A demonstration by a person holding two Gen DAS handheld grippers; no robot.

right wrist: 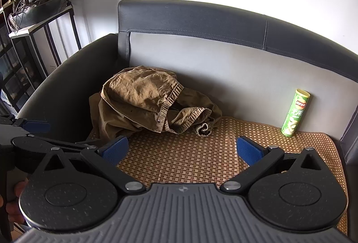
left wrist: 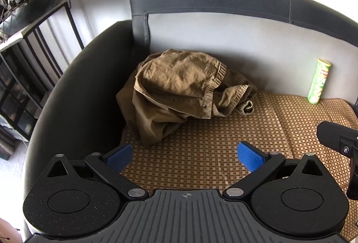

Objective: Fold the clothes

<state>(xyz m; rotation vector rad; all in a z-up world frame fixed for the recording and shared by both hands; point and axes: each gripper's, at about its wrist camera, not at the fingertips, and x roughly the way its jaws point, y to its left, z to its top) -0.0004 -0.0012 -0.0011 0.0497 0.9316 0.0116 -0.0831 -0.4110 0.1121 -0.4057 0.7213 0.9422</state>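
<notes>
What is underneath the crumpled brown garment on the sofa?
The brown garment lies on the woven mat, which covers the sofa seat. The mat shows around its front and right edges; whatever lies beneath the heap itself is hidden.

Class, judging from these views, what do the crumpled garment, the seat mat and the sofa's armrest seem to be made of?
Garment: matte khaki woven cloth, probably cotton; it creases softly.
Seat mat: looks like woven bamboo or rattan, by its checkered weave.
Armrest: smooth dark leather or imitation, faintly glossy.
</notes>
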